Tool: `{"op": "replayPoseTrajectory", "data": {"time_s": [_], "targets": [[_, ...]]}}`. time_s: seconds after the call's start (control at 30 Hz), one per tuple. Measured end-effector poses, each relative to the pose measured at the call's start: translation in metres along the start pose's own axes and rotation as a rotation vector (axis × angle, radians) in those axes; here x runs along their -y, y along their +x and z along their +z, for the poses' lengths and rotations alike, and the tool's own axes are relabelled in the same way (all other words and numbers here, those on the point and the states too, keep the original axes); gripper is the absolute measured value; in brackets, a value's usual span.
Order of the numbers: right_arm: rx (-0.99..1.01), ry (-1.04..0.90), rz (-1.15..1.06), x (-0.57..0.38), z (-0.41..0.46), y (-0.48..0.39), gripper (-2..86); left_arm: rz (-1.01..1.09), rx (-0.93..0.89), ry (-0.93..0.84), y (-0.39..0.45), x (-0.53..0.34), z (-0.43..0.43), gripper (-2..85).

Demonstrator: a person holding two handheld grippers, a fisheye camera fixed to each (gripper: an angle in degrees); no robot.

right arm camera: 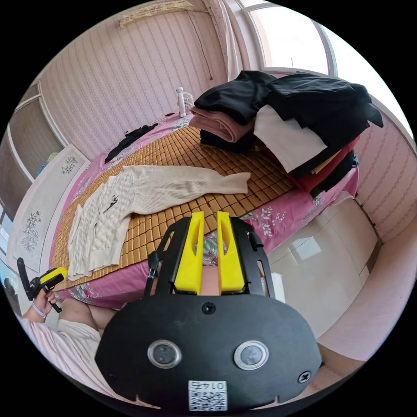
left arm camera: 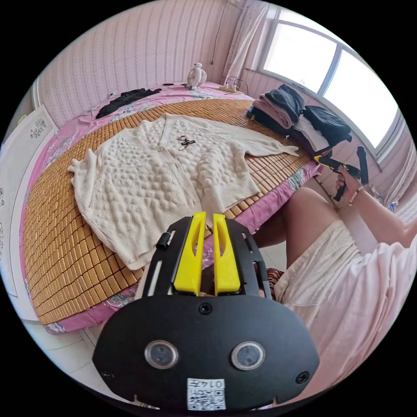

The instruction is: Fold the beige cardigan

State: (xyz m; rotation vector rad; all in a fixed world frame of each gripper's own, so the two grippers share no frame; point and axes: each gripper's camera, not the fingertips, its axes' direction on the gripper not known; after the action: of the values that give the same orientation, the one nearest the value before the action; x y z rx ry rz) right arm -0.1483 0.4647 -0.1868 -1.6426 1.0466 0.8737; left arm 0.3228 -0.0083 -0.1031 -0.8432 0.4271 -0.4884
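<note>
The beige cardigan (left arm camera: pixel 165 182) lies spread flat, front up, on a woven bamboo mat (left arm camera: pixel 65 256) that covers a bed with a pink floral sheet (left arm camera: pixel 269 204). Its two sleeves reach out to either side, and a small dark clip-like item (left arm camera: pixel 186 142) rests on the chest near the neckline. In the left gripper view, the left gripper (left arm camera: pixel 208 219) hangs off the near edge of the bed with its yellow fingers (left arm camera: pixel 191 256) set close together, only a narrow slit between them and nothing held; the cardigan's hem lies just beyond the fingertips, apart from them. In the right gripper view, the right gripper (right arm camera: pixel 210 218) is likewise held off the edge of the bed, its yellow fingers (right arm camera: pixel 229 256) nearly together with a thin gap and gripping nothing; the nearest sleeve (right arm camera: pixel 191 184) stretches across the mat a little way beyond the fingertips, not touching them. A stack of folded clothes (right arm camera: pixel 282 126), dark, pink and white, sits on the far corner of the mat near the window (left arm camera: pixel 321 65). A black garment (left arm camera: pixel 126 99) lies on the sheet towards the striped wall, beside a small white fan (left arm camera: pixel 196 76). The person sits at the bedside in pale shorts (left arm camera: pixel 321 265), each hand holding a gripper handle.
</note>
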Motion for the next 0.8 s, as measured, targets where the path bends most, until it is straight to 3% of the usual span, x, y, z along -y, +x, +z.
{"op": "replayPoseTrajectory", "data": {"time_s": [0.3, 0.47, 0.67, 0.8], "targets": [[0.097, 0.124, -0.294, -0.038, -0.017, -0.092, 5.0, 0.038, -0.016, 0.034, 0.006, -0.037, -0.027, 1.5], [0.206, 0.026, -0.407, -0.039, 0.013, -0.157, 7.1, -0.106, 0.068, 0.129, -0.054, -0.068, -0.062, 3.7], [0.365, -0.069, -0.675, -0.018, 0.067, -0.303, 8.0, -0.308, 0.196, 0.228, -0.156, -0.110, -0.096, 4.7], [0.478, -0.134, -0.896, 0.004, 0.116, -0.449, 8.2, -0.409, 0.227, 0.274, -0.219, -0.126, -0.098, 5.2]]}}
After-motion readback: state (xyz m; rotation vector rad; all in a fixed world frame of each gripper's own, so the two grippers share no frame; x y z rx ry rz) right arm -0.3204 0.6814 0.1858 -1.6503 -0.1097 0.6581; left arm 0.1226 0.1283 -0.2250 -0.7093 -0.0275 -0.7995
